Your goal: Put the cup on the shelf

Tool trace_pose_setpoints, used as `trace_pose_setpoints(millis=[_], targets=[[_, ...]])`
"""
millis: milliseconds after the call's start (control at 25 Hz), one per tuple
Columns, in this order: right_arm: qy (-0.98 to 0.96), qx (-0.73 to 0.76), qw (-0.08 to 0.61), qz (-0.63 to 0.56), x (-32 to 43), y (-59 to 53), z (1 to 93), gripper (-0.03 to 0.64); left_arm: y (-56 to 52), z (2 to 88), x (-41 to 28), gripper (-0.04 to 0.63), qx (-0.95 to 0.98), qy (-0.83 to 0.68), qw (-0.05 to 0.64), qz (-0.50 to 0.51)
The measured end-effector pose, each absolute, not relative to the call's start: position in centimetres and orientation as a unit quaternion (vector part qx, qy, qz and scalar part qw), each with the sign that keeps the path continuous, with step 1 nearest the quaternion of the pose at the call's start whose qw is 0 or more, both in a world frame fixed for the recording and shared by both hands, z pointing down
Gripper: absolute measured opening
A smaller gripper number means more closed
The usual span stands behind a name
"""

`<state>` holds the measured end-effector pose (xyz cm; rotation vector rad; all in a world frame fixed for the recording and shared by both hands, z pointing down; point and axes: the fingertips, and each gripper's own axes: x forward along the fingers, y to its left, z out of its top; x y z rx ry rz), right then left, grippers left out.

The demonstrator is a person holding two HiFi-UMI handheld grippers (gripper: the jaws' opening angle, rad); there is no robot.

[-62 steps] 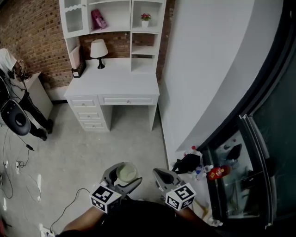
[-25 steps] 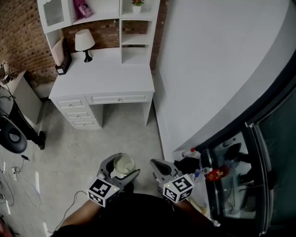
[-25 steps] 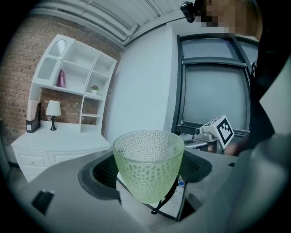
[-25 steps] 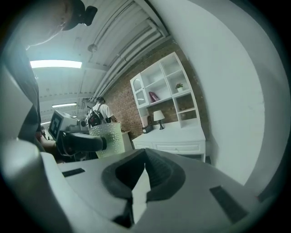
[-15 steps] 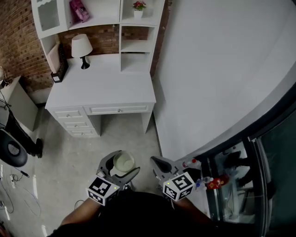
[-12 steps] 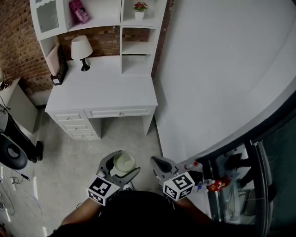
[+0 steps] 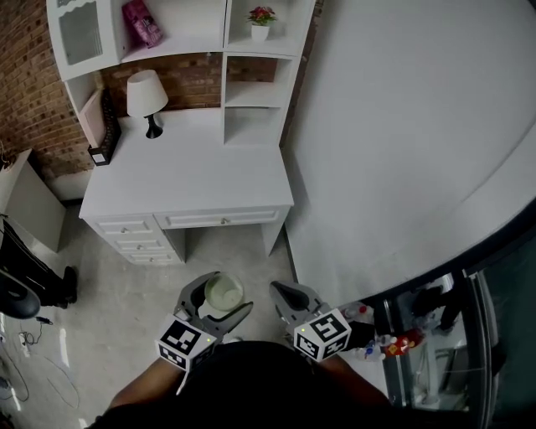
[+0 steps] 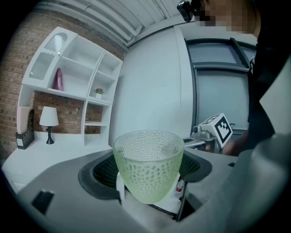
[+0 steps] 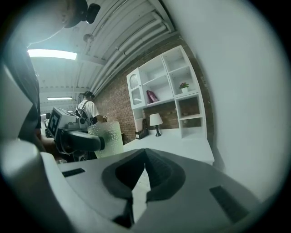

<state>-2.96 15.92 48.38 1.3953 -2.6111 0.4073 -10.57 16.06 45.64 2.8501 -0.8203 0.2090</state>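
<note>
Two hand-held grippers short of desk [image 7: 188, 207] edge: left [image 7: 222, 293] clamped on cup [image 8: 147, 166], right [image 7: 281, 294] together.

Being held upright in the jaws of the left gripper [image 7: 223, 293], well apart from the white shelf [image 7: 251, 92]: pale-green dimpled cup [image 8: 148, 166].

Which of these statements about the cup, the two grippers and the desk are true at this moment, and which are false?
1. The left gripper is shut on the green cup. True.
2. The right gripper holds a second cup. False: its jaws are together with nothing between them.
3. The lamp stands on the desk. True.
4. The cup sits on the shelf. False: it is in the left gripper, over the floor in front of the desk.
5. A small potted flower stands in an upper compartment of the shelf. True.
</note>
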Motion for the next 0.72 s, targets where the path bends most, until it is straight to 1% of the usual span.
trace_pose_setpoints(millis=[280,560,720], targets=[[-0.87,0.465,0.08,0.145,-3.6,13.5,49.0,0.005,13.6,46.0,-11.1,0.383,0.955,-0.273,0.09,0.073],[-0.866,0.465,0.083,0.161,-2.8,11.3,50.1,0.005,11.3,47.4,-10.4,0.383,0.951,-0.274,0.117,0.082],[-0.866,0.463,0.082,0.168,-2.0,8.9,50.9,0.005,9.1,48.1,-9.7,0.383,0.951,-0.275,0.113,0.084]])
